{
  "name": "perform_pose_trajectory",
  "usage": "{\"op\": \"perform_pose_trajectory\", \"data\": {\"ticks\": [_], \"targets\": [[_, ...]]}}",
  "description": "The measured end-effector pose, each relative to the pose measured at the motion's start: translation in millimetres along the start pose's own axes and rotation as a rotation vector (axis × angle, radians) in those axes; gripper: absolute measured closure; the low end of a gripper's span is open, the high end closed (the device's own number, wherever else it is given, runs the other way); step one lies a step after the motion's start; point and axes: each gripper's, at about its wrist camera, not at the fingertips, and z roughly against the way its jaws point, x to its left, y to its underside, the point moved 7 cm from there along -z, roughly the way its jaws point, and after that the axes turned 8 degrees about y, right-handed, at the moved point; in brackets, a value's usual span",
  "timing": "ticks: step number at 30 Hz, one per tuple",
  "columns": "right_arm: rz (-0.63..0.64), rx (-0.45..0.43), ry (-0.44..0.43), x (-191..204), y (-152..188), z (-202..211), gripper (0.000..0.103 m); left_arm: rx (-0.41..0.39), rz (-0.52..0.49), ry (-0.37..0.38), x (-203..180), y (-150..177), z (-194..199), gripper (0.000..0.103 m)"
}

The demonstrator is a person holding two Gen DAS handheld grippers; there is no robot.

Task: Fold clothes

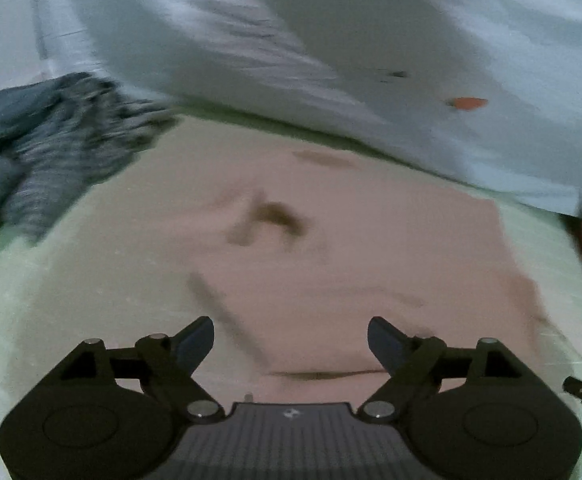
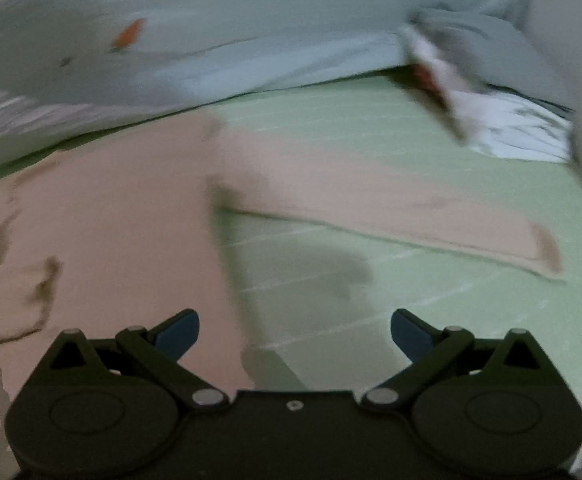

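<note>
Hovering over a pink garment [image 1: 331, 248] spread on the green bed [image 2: 411, 280].
Left tongs [image 1: 291, 340] and right tongs [image 2: 295, 332] both gape wide, gripping nothing, clear of the cloth.

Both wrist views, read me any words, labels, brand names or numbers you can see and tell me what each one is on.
No readable text in either view.
Left gripper: a small pale emblem on its grey base, too small to read.
Pale cloth: an orange mark and dark specks, blurred, no letters made out.
Pink garment: plain.
Green surface: only pale lines.
</note>
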Motion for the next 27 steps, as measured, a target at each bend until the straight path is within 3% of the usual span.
{"op": "perform_pose_trajectory", "data": {"ticks": [4, 9, 11, 13, 20, 23, 25, 27], "targets": [[0.056, 0.0, -0.049, 60.3, -0.2, 2.2, 0.0, 0.038, -0.003, -0.068, 49.3, 2.7, 3.2, 0.016], [0.072, 0.026, -0.102, 121.4, -0.1, 0.6, 0.001, 0.084, -0.006, -0.067, 90.2, -3.2, -4.2, 0.016], [0.062, 0.036, -0.129, 139.8, -0.9, 0.3, 0.006, 0.092, -0.02, -0.054, 96.3, -10.4, -9.7, 0.016], [0.041, 0.049, -0.16, 153.4, -2.1, -1.2, 0.018, 0.097, -0.044, -0.04, 100.8, -20.3, -17.4, 0.016], [0.027, 0.081, -0.212, 189.9, -7.9, -20.5, 0.036, 0.105, -0.129, 0.0, 102.9, -49.9, -43.5, 0.016], [0.057, 0.09, -0.226, 198.1, -11.9, -28.1, 0.051, 0.111, -0.133, 0.006, 103.9, -57.5, -55.1, 0.016], [0.096, 0.085, -0.244, 202.0, -16.3, -29.6, 0.084, 0.112, -0.132, 0.002, 102.7, -59.8, -60.2, 0.016], [0.14, 0.078, -0.264, 205.4, -21.2, -30.2, 0.1, 0.111, -0.127, -0.007, 101.2, -60.5, -62.6, 0.016]]}}
